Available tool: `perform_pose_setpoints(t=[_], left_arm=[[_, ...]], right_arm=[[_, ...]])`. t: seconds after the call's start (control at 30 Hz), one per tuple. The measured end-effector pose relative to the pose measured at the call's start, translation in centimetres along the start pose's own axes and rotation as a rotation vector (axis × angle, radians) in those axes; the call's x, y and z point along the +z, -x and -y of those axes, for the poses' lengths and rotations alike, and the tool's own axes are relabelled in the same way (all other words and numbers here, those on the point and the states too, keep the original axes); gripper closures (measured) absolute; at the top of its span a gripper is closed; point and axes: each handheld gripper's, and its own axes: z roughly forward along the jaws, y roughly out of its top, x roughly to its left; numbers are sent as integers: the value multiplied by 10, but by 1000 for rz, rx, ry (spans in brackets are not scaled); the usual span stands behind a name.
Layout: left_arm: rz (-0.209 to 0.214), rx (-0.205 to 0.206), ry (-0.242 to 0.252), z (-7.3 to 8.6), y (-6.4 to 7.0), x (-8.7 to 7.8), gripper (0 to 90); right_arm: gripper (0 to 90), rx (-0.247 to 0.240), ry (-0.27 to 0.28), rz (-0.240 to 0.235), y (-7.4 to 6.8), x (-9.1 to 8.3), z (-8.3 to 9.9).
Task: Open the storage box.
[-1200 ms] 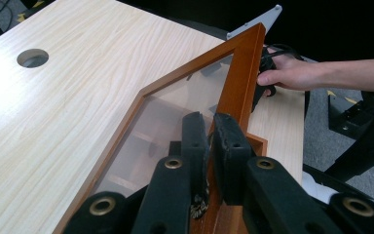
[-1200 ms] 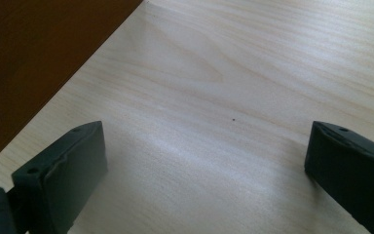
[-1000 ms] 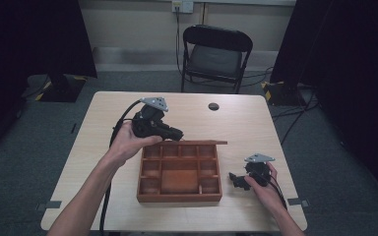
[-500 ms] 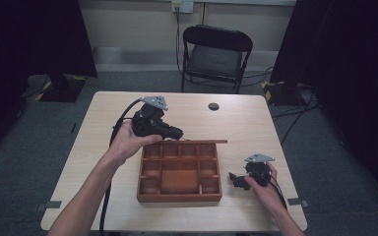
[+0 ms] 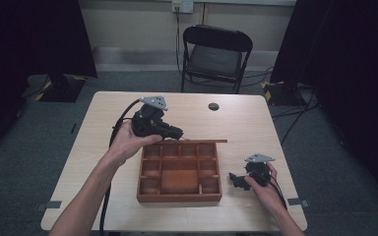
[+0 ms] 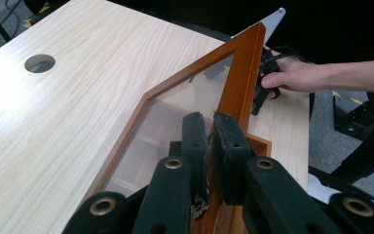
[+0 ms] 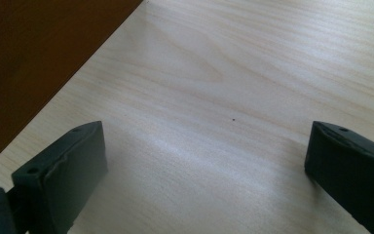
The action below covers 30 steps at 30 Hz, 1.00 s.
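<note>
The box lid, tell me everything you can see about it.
The lid is a reddish-brown wooden frame around a clear pane that shows compartments beneath. It stands raised along the far edge of the wooden box, seen nearly edge-on in the high view. The left gripper is shut on its frame edge. The right gripper rests open on the table beside the box, apart from the lid.

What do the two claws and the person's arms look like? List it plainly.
Left claw and right claw: black, each with two blocky padded jaws; brass-coloured rivets on the left one's linkage. Each carries a grey three-cornered plate on top and trails a black cable. The forearms are bare, with no sleeves visible.
</note>
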Motion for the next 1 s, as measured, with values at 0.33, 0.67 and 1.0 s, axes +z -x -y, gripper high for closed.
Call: perform_pose_setpoints(t=[0.33, 0.67, 1.0], left_arm=[[-22, 4, 4, -1, 2, -1, 844], [-34, 4, 20, -1, 2, 0, 845], [-30, -4, 23, -1, 1, 0, 845]], right_arm=[[7, 0, 1, -1, 0, 0, 0], [7, 0, 1, -1, 0, 0, 0], [7, 0, 1, -1, 0, 0, 0]])
